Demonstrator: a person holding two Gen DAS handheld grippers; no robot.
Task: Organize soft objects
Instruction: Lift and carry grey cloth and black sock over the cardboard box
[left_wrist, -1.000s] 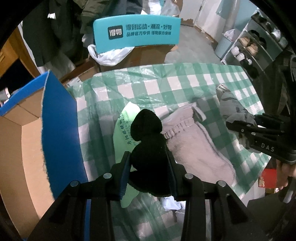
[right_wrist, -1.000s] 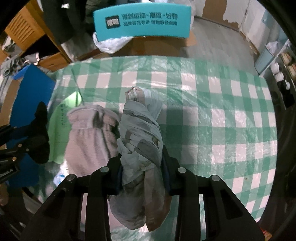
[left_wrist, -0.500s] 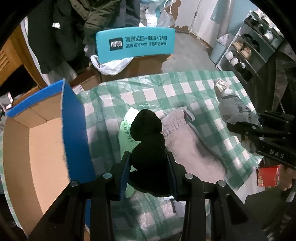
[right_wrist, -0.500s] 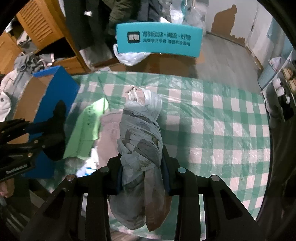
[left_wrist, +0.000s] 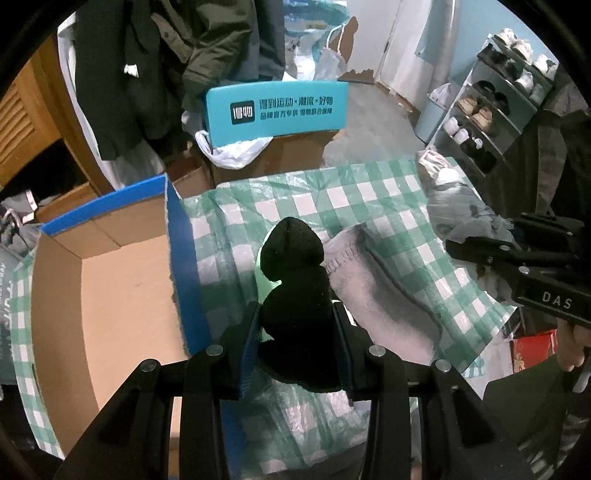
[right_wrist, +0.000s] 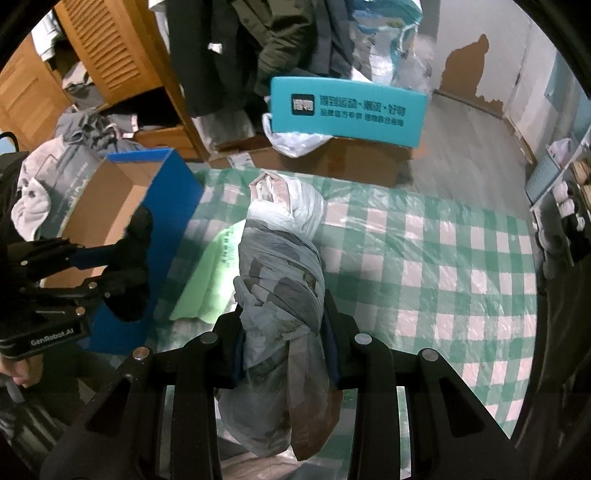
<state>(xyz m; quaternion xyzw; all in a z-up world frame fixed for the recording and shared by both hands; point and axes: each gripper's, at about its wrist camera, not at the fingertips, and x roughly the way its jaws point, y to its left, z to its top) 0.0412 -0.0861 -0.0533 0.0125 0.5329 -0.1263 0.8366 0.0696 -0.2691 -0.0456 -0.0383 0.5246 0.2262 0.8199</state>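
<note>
My left gripper (left_wrist: 297, 325) is shut on a black soft bundle (left_wrist: 295, 280) and holds it in the air above the checked table, just right of the open blue cardboard box (left_wrist: 110, 295). A grey knitted garment (left_wrist: 380, 291) lies on the cloth below it. My right gripper (right_wrist: 284, 328) is shut on a knotted grey and white plastic-wrapped bundle (right_wrist: 280, 258), lifted over the table. In the right wrist view the left gripper (right_wrist: 122, 269) with the black bundle (right_wrist: 135, 266) hangs beside the blue box (right_wrist: 155, 221). The left wrist view shows the right gripper (left_wrist: 476, 251) at the right edge with its grey bundle (left_wrist: 454, 206).
A green and white checked plastic cloth (right_wrist: 443, 266) covers the table. A light green sheet (right_wrist: 210, 277) lies on it near the box. Behind the table stand a teal chair back (left_wrist: 277, 107), hanging coats (left_wrist: 166, 55) and a shoe rack (left_wrist: 491, 103). Wooden cupboards (right_wrist: 103, 55) are at the left.
Both grippers have risen with their bundles, so the table and box look smaller and more of the box's inside shows. The grips are unchanged.
</note>
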